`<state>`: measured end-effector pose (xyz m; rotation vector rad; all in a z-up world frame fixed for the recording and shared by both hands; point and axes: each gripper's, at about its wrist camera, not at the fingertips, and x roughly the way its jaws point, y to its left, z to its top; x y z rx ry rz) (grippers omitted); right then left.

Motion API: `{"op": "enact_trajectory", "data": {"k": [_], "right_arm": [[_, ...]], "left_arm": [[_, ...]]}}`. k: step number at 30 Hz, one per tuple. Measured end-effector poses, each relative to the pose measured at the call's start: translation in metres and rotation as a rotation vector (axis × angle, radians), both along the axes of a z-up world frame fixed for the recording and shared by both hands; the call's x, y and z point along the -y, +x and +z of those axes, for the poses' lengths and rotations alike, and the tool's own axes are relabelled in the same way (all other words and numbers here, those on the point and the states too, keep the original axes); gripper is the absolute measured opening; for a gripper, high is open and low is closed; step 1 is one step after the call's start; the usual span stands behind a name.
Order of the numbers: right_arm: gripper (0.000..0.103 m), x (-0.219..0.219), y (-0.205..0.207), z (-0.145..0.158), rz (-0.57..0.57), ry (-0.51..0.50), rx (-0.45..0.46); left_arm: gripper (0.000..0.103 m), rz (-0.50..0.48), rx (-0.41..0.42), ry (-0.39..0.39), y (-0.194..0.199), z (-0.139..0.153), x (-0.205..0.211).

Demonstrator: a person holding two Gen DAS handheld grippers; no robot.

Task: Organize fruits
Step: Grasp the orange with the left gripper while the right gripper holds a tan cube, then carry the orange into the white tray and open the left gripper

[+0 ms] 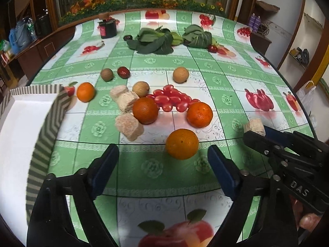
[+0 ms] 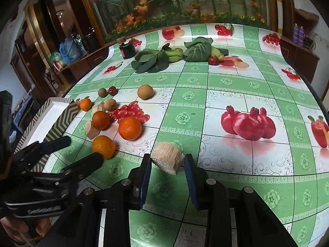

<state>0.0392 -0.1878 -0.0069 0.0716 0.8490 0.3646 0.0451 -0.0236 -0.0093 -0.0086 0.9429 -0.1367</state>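
Observation:
Several oranges lie on the table; the nearest orange (image 1: 182, 143) (image 2: 103, 146) sits just ahead of my open left gripper (image 1: 163, 154) (image 2: 82, 148). My right gripper (image 2: 167, 160) (image 1: 254, 130) is shut on a tan foam block (image 2: 167, 157) (image 1: 254, 126) and holds it just above the table. Cherry tomatoes (image 1: 171, 99) (image 2: 131, 112), brown round fruits (image 1: 180, 74) (image 2: 145, 91), more foam blocks (image 1: 128, 125) (image 2: 91, 131) and other oranges (image 1: 199, 114) (image 2: 130, 128) lie in a cluster. A striped-edged white box (image 1: 26, 127) (image 2: 55, 113) stands at the left.
Leafy greens (image 1: 153, 40) (image 2: 152, 60) and a dark cup (image 1: 108, 28) (image 2: 127, 50) stand at the far side. The table's edge curves on the right (image 1: 287, 78). A wooden cabinet and mirror stand behind the table.

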Motion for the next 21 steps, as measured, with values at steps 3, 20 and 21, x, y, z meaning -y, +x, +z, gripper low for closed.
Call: {"op": "enact_trajectory", "data": {"k": [3,20,21], "right_arm": [[0.032,0.0,0.0,0.0,0.002,-0.019,0.012],[0.032,-0.024,-0.013,0.008,0.067,0.002,-0.013],[0.032,-0.027,-0.015,0.009,0.074,0.008,-0.012]], "left_arm": [[0.066,-0.008,-0.011,0.009,0.004,-0.005,0.003],[0.033,0.012,0.022,-0.042,-0.026,0.018,-0.027],[0.033,0.017,0.026,-0.042,-0.029,0.021,-0.031]]}}
